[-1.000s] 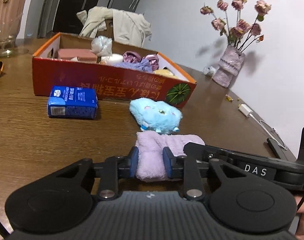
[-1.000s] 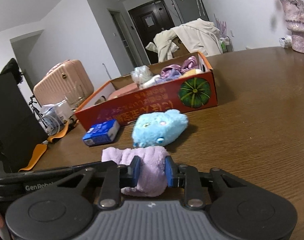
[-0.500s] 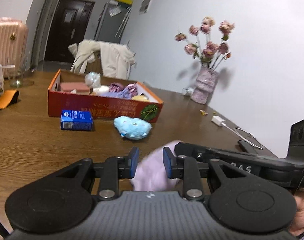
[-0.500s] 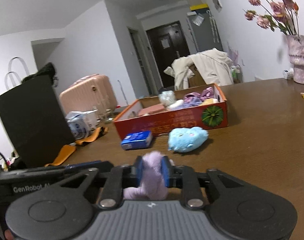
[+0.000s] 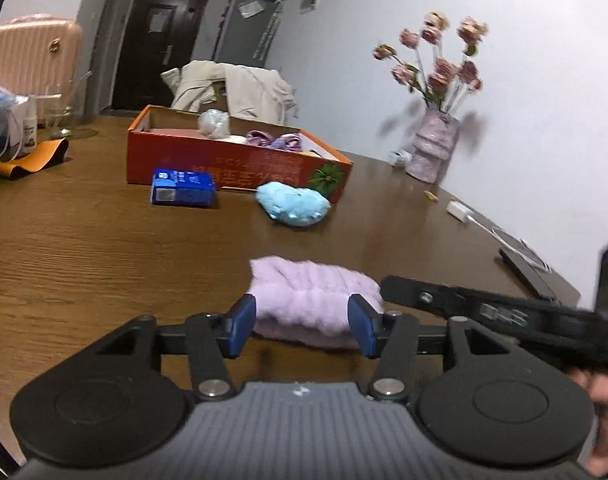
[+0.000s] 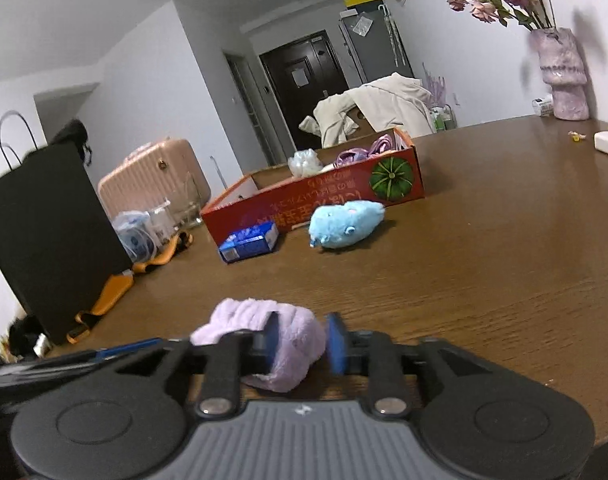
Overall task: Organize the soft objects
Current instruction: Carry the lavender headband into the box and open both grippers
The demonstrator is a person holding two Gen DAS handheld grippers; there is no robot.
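Lilac towel [image 5: 312, 300], folded and fluffy, lies on the brown wooden worktop [image 5: 83, 248] at the near edge, between both sets of fingers. Left gripper [image 5: 301, 330]: blue-padded fingers [image 5: 239, 326] set wide, one on each side of the towel, close to its flanks but not visibly pressing it. Right gripper [image 6: 301, 344]: fingers [image 6: 336, 342] narrower; the left pad touches the towel's fleece, while a small gap shows beside the right pad, so a firm hold cannot be told.

Farther off, mid-worktop, a blue plush [image 5: 293, 208] lies just in front of the right end of an orange box [image 5: 231, 168]. A blue packet [image 5: 182, 193] sits to the plush's left, also just in front of the box. The box holds several soft items: a white puff [image 5: 214, 123] and purple fabric [image 5: 273, 140] show above its rim. At the far right, near the wall, stands a pink vase [image 5: 432, 148] with dried roses [image 5: 436, 60]. A white charger [image 5: 460, 210] and cable lie along the right edge. Beyond the worktop: a pink suitcase [image 6: 155, 178] and a chair draped with a cream coat [image 6: 380, 106].
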